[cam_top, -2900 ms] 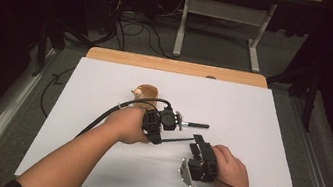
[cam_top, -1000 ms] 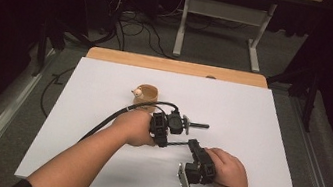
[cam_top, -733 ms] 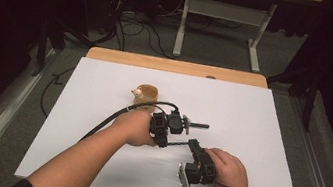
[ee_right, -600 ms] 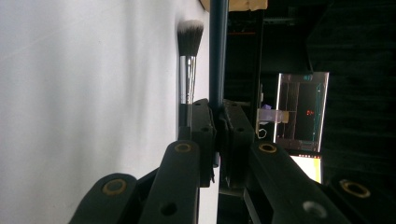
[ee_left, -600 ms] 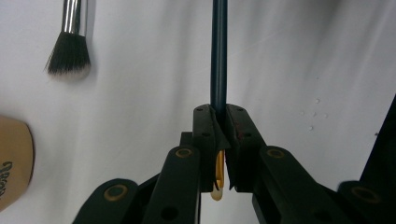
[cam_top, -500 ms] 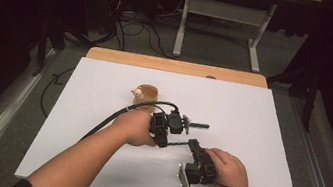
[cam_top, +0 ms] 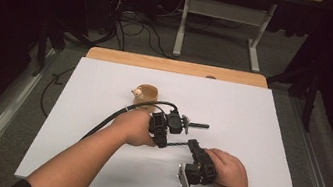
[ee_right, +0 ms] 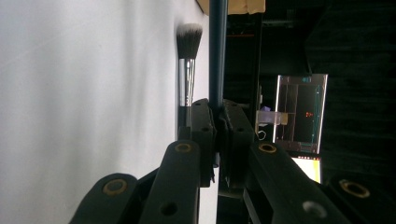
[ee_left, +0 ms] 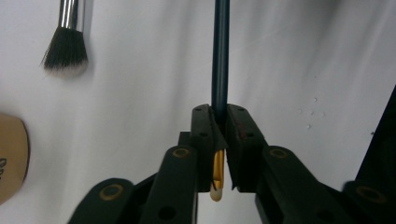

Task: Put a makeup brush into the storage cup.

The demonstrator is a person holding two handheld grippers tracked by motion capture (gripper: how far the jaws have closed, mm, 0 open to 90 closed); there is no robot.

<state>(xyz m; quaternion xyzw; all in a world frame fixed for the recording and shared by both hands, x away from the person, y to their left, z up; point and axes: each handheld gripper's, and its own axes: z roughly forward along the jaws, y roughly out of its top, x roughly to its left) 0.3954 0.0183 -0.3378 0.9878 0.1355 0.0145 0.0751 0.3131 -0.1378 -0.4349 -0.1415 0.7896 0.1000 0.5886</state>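
A dark room surrounds the work: grey carpet, tangled black cables and a white metal frame beyond the table. The table (cam_top: 109, 55) has a pale wooden top, most of it covered by a smooth white sheet (cam_top: 258, 138) that looks matte and faintly rippled. Toward the far left of the sheet stands a small round tan cup (cam_top: 148, 93), smooth-walled, with something pale at its rim; what lies inside cannot be told. Near the middle, the left gripper (ee_left: 219, 121) is clamped on a slim dark rod (ee_left: 220, 51), round and glossy, with a gold, tapered end (ee_left: 217, 175) poking back between the black jaws. The right gripper (ee_right: 215, 112) is pressed shut on the same kind of slim dark stem (ee_right: 217, 46), so the thin thing spans between the two grippers just above the sheet. Just beside it lies a makeup brush (ee_right: 188, 60) with a shiny metal ferrule and soft dark bristles tipped white.
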